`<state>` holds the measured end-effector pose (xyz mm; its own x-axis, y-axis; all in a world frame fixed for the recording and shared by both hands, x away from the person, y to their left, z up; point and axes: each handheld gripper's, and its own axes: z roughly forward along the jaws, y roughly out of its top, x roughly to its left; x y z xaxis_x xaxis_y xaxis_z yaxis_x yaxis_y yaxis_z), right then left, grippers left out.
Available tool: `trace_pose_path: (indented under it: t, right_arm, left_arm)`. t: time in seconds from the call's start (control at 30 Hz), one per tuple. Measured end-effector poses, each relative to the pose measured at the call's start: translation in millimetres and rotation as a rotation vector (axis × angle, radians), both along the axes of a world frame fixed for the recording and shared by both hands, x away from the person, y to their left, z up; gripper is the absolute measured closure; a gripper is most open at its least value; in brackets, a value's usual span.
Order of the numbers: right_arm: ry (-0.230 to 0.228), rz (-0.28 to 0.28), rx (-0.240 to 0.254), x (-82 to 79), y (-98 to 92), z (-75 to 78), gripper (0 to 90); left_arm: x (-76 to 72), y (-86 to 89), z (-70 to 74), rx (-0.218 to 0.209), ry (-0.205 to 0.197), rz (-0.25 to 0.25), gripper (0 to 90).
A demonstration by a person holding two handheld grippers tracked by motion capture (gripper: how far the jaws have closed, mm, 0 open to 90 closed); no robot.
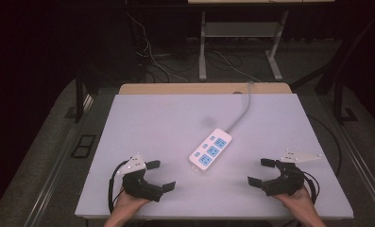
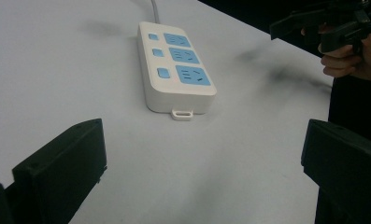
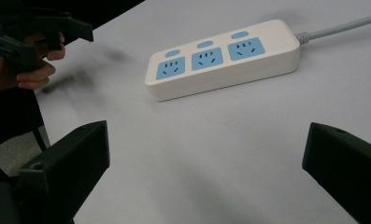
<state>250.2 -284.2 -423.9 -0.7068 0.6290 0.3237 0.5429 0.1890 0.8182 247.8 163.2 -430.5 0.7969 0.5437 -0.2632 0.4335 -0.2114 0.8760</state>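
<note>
The fingers of my left gripper (image 1: pixel 161 175) are spread wide with nothing between them, and the fingers of my right gripper (image 1: pixel 262 171) are spread just as wide and empty too. Both rest low near my edge of the white counter (image 1: pixel 142 118), well apart from each other. Between them, a little farther from me, a white power strip (image 1: pixel 211 149) lies flat at a slant, its three blue sockets facing up. Its grey cord (image 1: pixel 243 106) runs away over the far edge of the counter. I judge the strip to be light, stiff hard plastic with smooth rounded sides that could slip. I would grasp it across its narrow width near the middle, keeping off the switches. The stiff cord may tug back when I lift or turn it.
</note>
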Motion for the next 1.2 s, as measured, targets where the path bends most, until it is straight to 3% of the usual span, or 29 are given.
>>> trace_pose_path:
  t: [0.83,1.2]
  right_arm:
    - [0.01,-0.002,-0.005,0.6,-1.1,-1.0,0.6]
    - [0.012,0.003,-0.008,-0.2,-1.5,-1.4,0.6]
  left_arm:
    - [0.7,3.8,-0.6,-0.004,0.006,0.001,0.0]
    - [3.5,4.5,-0.6,0.024,0.02,-0.004,0.0]
